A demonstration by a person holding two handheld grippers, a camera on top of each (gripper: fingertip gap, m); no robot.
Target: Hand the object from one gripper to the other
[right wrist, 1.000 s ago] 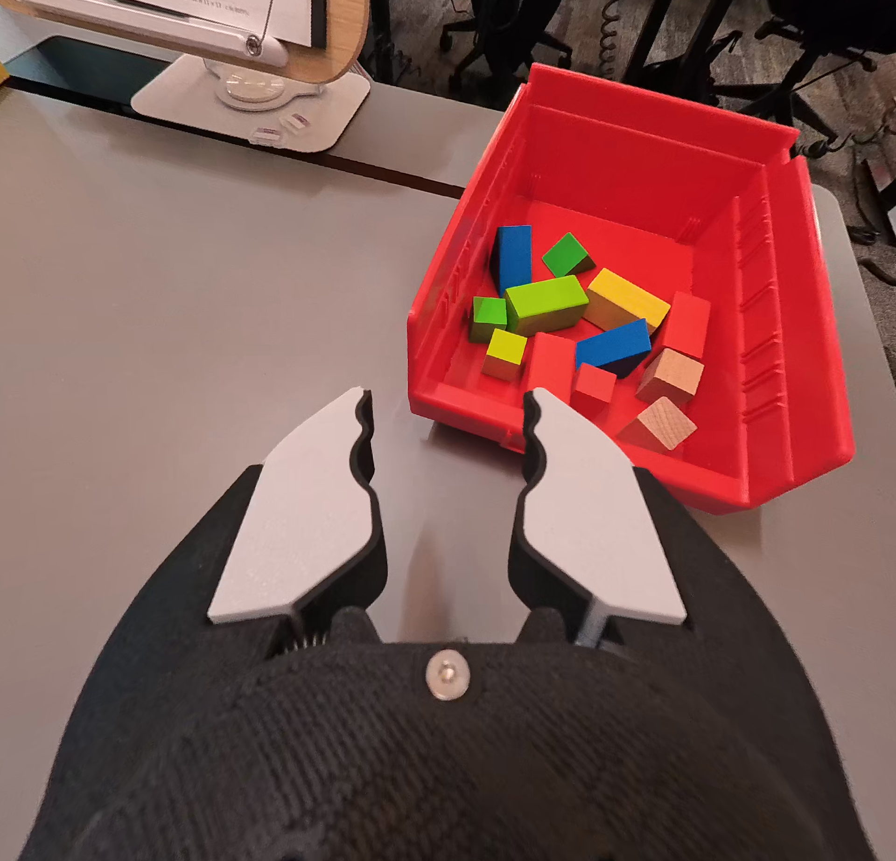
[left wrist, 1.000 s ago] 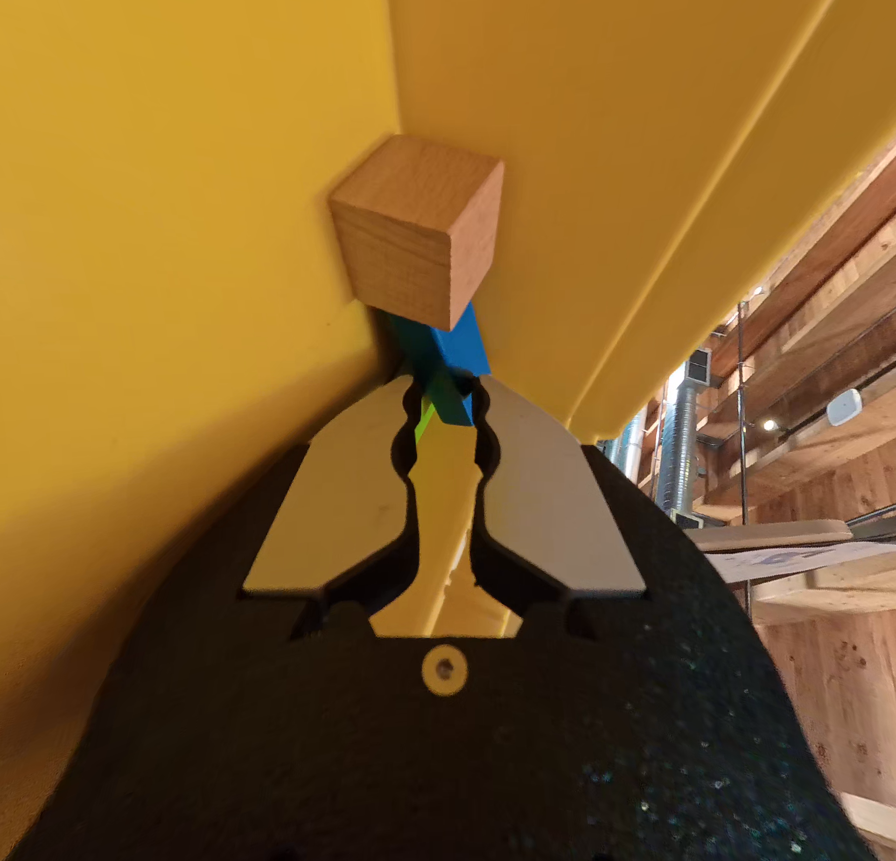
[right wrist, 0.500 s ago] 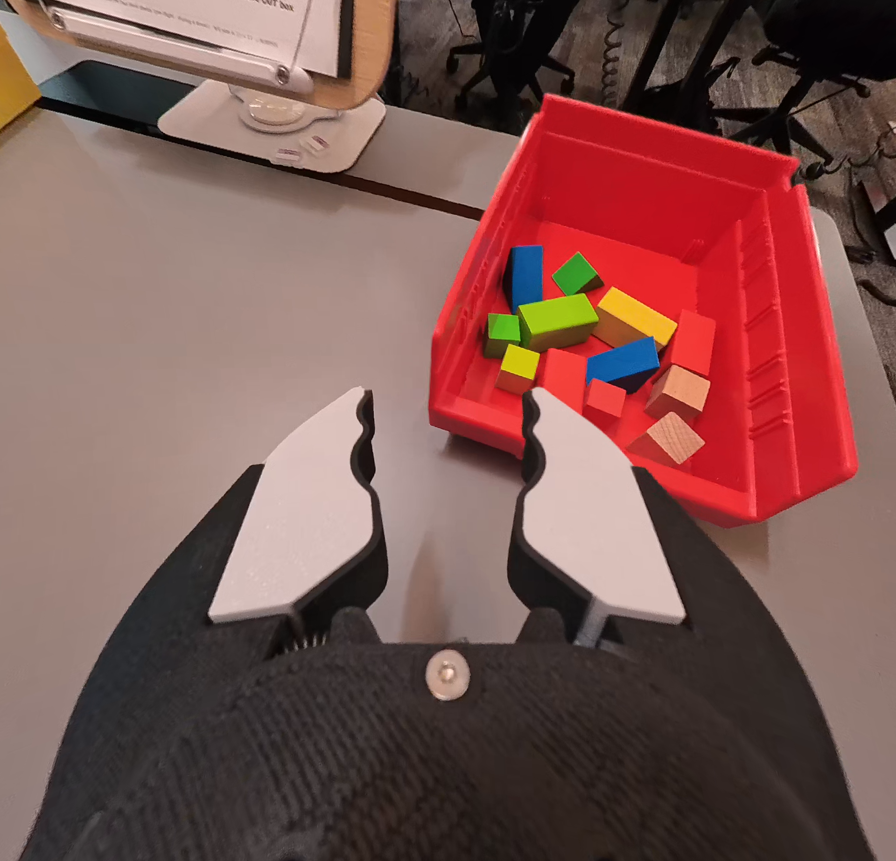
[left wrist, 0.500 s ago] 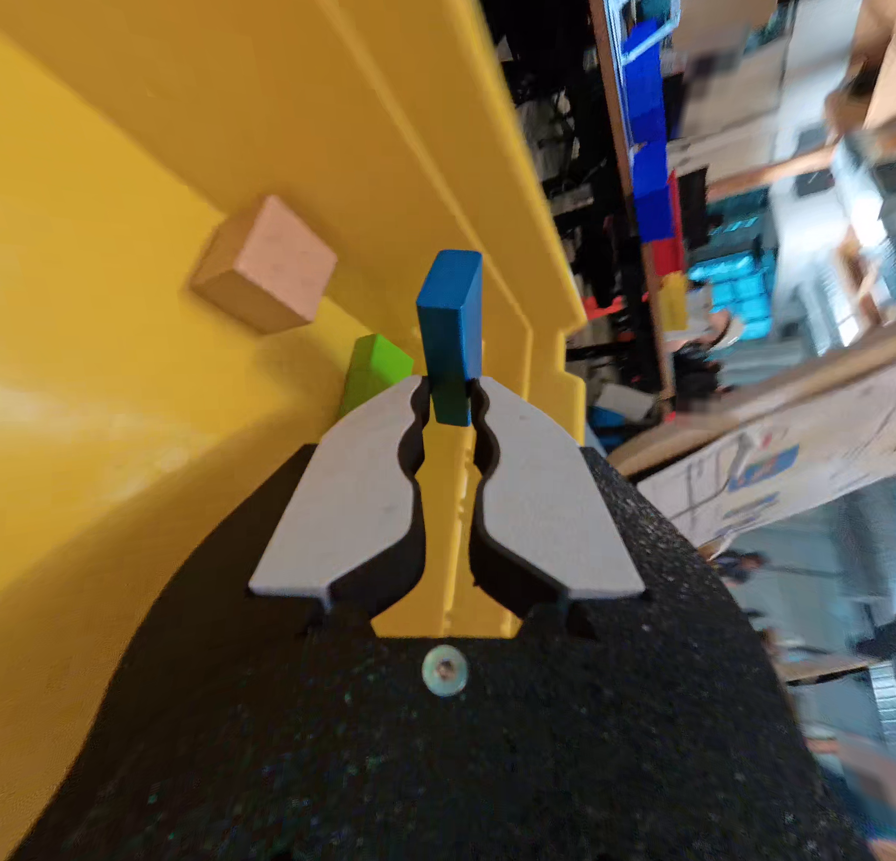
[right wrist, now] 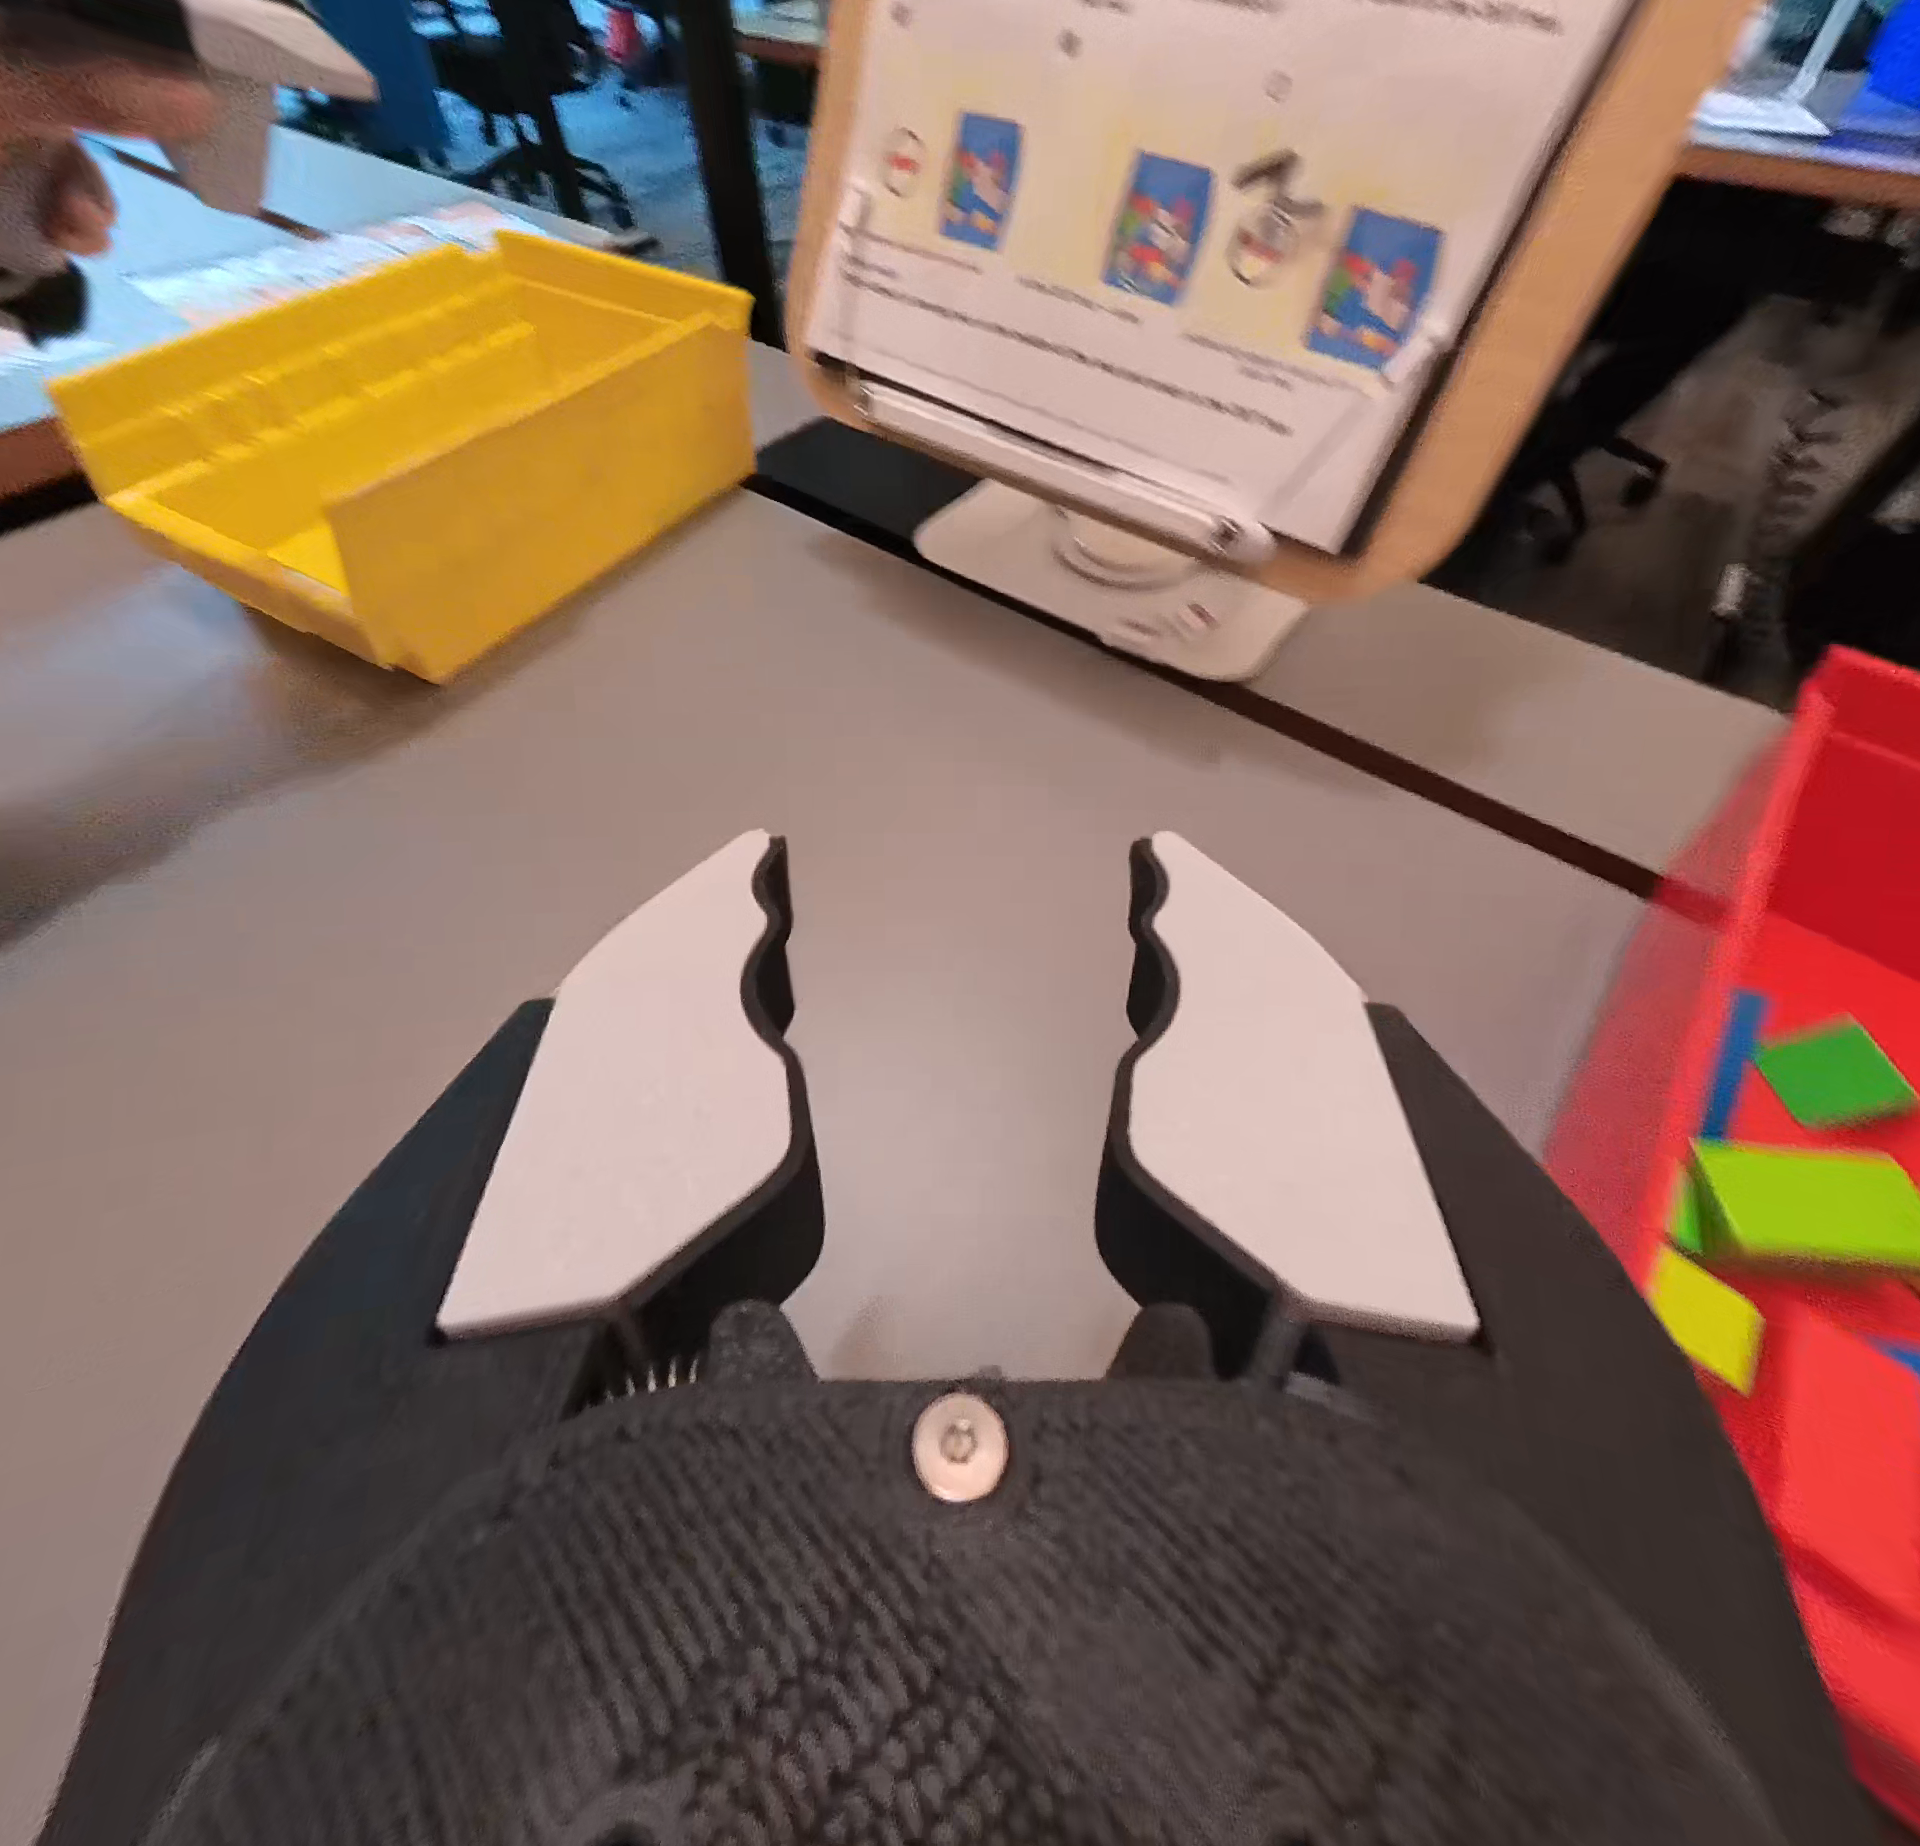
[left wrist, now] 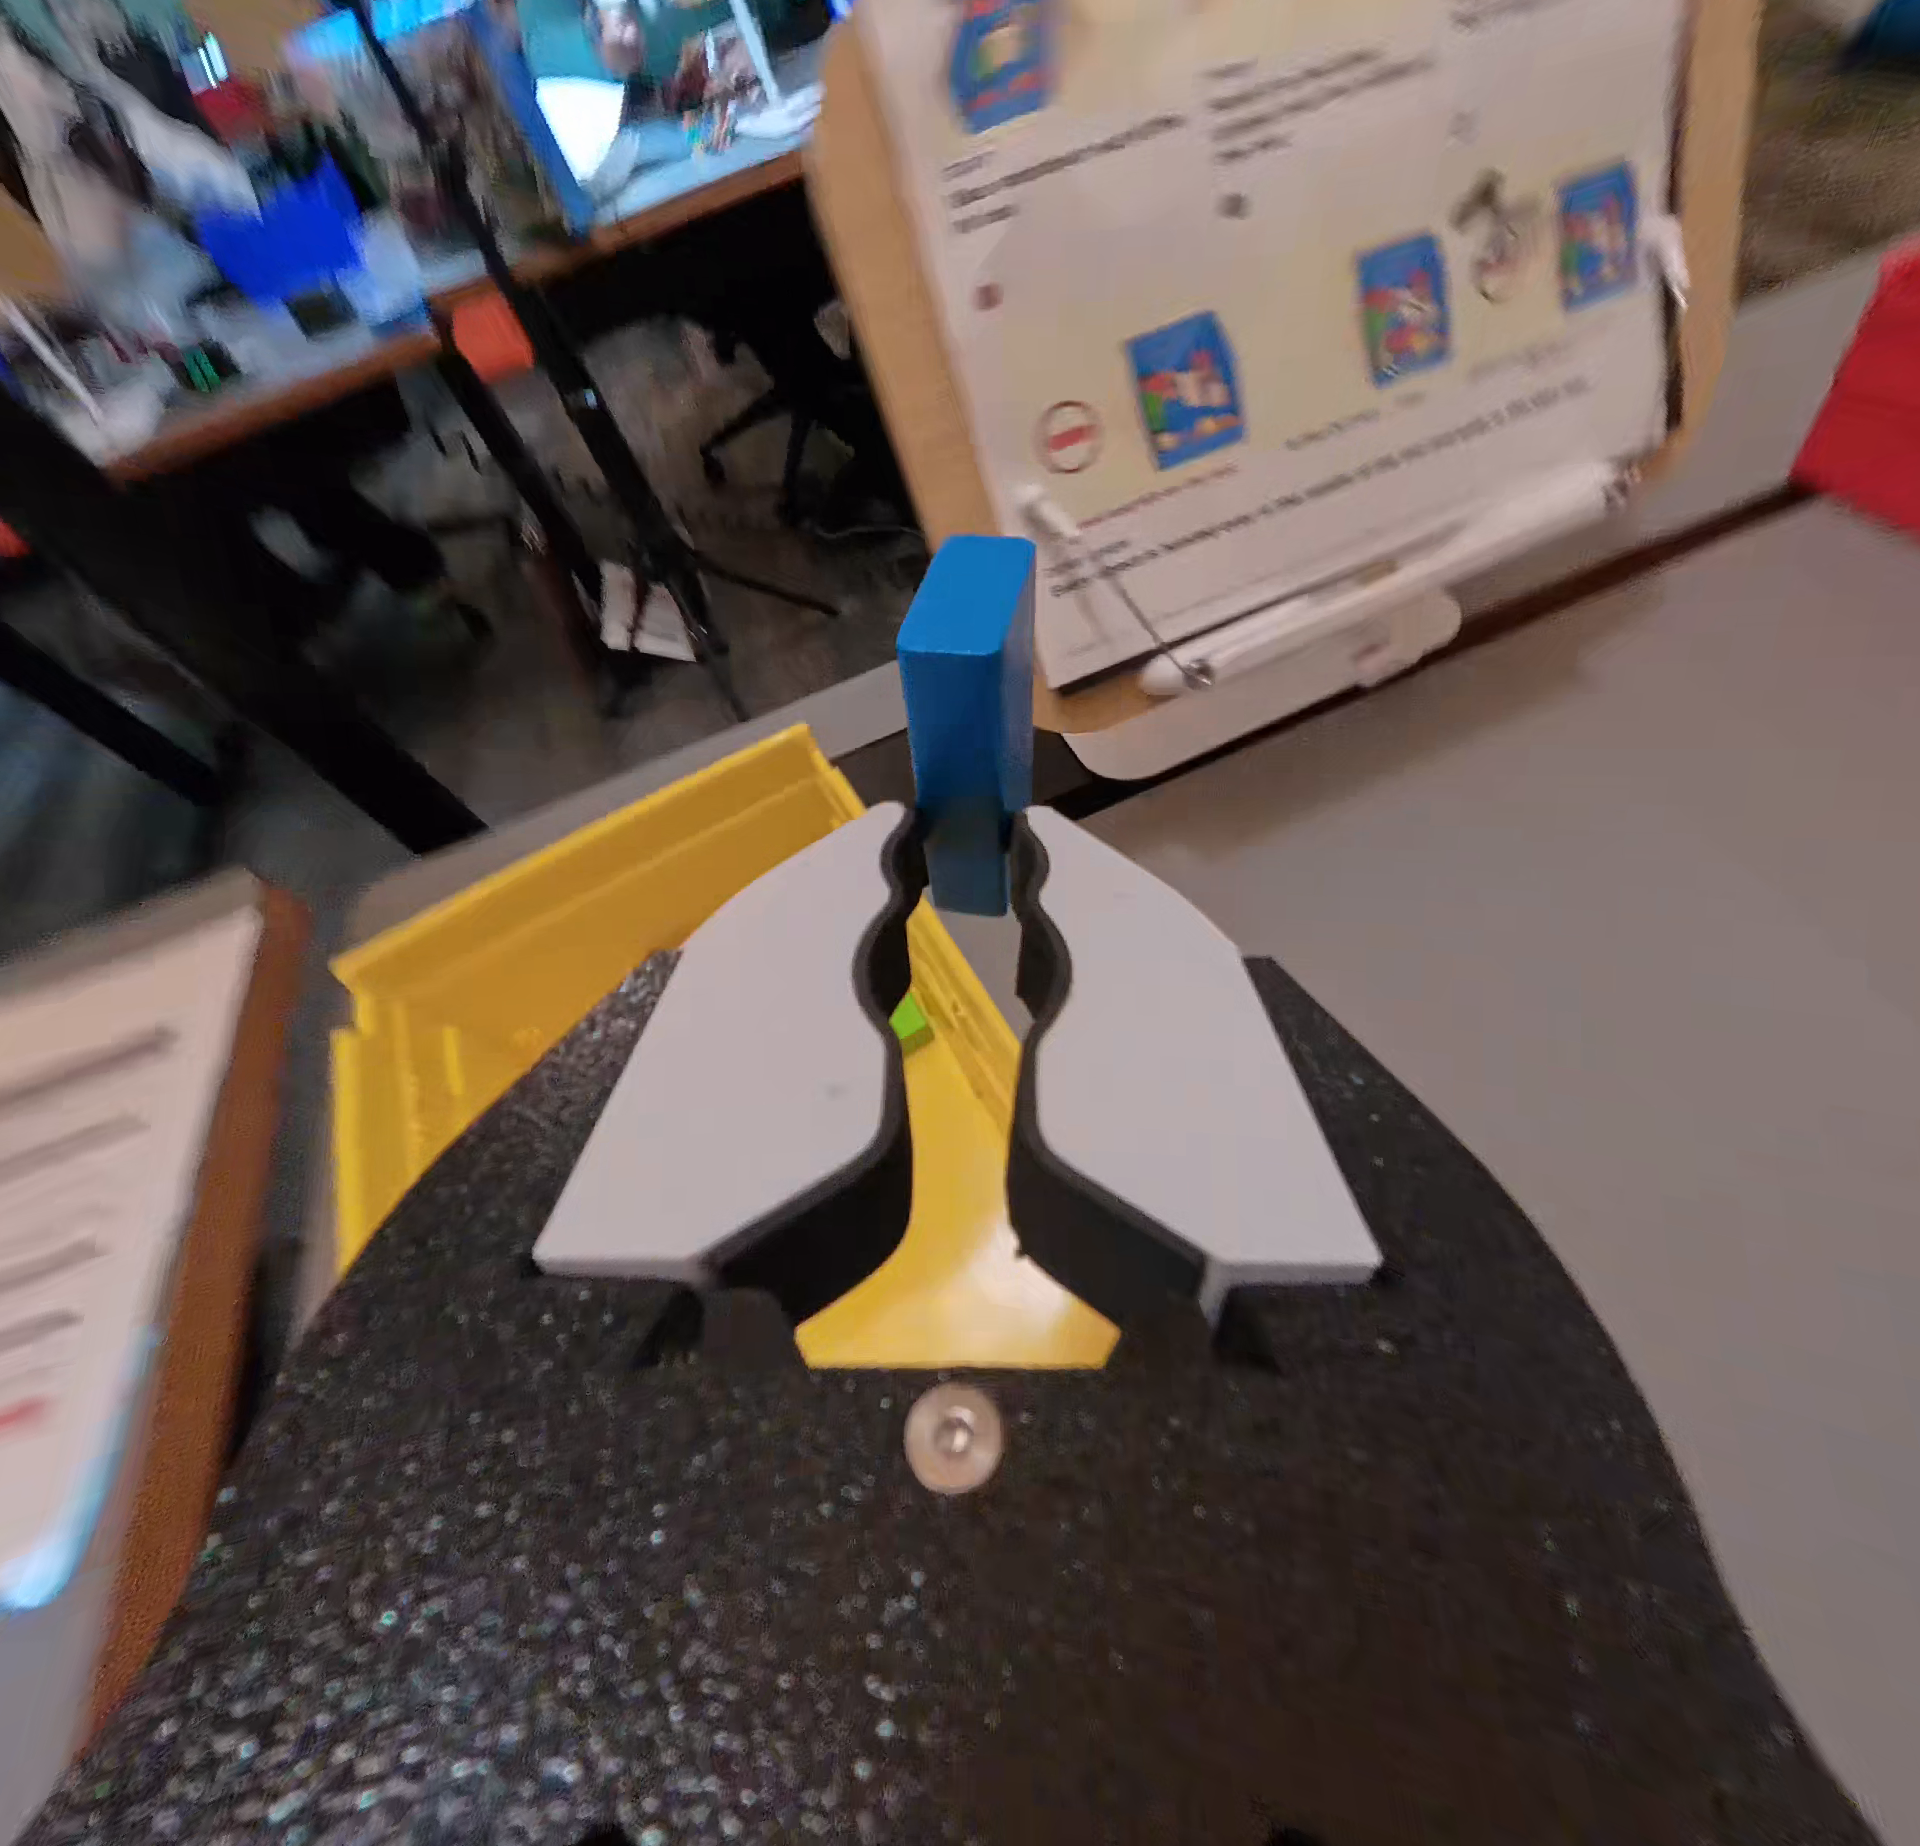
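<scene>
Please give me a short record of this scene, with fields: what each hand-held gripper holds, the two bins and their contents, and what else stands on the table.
left hand-held gripper: shut on a blue block, which stands up from its fingertips
right hand-held gripper: open, nothing between its fingers
yellow bin: on the grey table, left side; a small green block shows inside
red bin: right side, holds green and yellow-green blocks
also on table: clipboard stand with printed sheet
handover: not yet done

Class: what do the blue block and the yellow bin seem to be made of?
Blue block: probably painted wood; matte, opaque colour, crisp square edges, no grain showing. Yellow bin: looks like moulded plastic; uniform colour, thin smooth walls, moulded ribs, slight sheen.
</scene>
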